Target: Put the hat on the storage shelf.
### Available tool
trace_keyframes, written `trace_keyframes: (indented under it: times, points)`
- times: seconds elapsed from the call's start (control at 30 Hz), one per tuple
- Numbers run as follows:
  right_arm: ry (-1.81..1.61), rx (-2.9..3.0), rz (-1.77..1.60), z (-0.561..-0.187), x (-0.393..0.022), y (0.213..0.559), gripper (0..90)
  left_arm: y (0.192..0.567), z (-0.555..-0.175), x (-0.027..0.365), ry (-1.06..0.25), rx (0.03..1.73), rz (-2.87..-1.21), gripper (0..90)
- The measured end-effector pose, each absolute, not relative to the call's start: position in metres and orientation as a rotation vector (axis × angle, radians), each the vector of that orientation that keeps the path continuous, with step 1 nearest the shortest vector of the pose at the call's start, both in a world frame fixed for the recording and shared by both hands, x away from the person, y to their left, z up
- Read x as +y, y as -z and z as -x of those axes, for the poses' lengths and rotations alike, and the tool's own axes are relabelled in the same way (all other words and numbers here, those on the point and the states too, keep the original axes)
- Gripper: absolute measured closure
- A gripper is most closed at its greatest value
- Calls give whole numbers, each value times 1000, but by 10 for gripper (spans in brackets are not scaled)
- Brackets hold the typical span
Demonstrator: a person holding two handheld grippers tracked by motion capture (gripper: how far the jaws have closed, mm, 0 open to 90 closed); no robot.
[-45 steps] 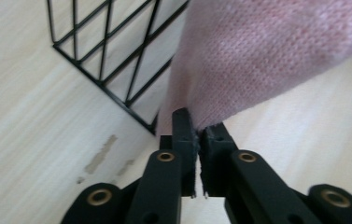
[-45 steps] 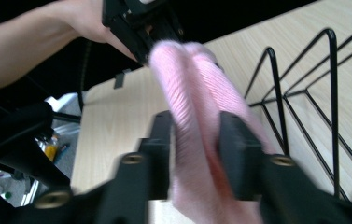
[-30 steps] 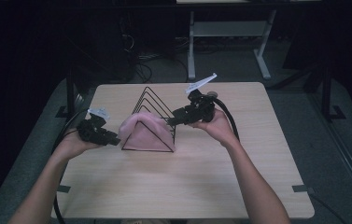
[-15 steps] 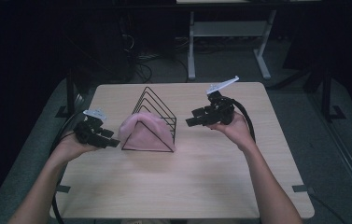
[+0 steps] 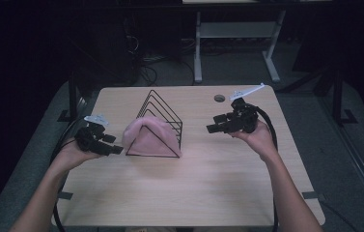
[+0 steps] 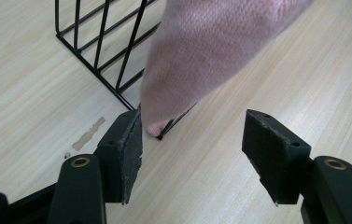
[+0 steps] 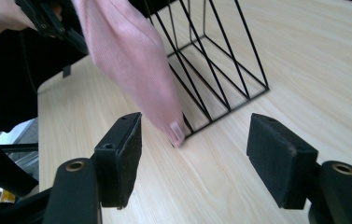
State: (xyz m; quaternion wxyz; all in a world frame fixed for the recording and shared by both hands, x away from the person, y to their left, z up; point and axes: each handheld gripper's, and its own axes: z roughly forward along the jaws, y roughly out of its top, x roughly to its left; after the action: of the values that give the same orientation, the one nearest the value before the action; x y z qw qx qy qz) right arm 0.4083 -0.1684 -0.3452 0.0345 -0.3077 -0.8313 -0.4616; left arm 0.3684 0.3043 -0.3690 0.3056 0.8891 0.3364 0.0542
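Pink cloth (image 5: 149, 137) draping tent-like over the wire rack (image 5: 162, 116), ridge running front to back, both grippers (image 5: 103, 144) (image 5: 217, 126) gaping empty beside it, jaws just opening.

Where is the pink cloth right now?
High view: the pink cloth hangs over the black wire rack's near end, left of table centre, between both open grippers.

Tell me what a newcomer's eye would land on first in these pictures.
First, the pink cloth draped over the near end of the black wire rack, mid-table on the pale wooden table. Next, the two black tools flanking it: the left hand-held gripper close beside the cloth, the right hand-held gripper farther off. Both have just been opening, with nothing between their jaws.
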Motion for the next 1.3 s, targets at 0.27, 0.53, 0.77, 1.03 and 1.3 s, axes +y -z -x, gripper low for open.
trace_keyframes:
  times: [0.27,0.53,0.77,1.03,1.3]
  points:
    - [1408,-2530,1030,-400,-195,359,351,371,-367,305,-154,903,-2336,375]
    - [1406,-2518,1096,-389,-217,366,348,371,-365,303,-164,896,-2341,356]
    - [1391,-2497,1145,-380,-230,380,345,376,-361,300,-178,900,-2339,339]
    - [1389,-2471,1177,-368,-245,394,344,383,-353,297,-185,915,-2324,325]
    - [1358,-2454,1222,-350,-260,415,339,393,-348,300,-182,942,-2310,321]
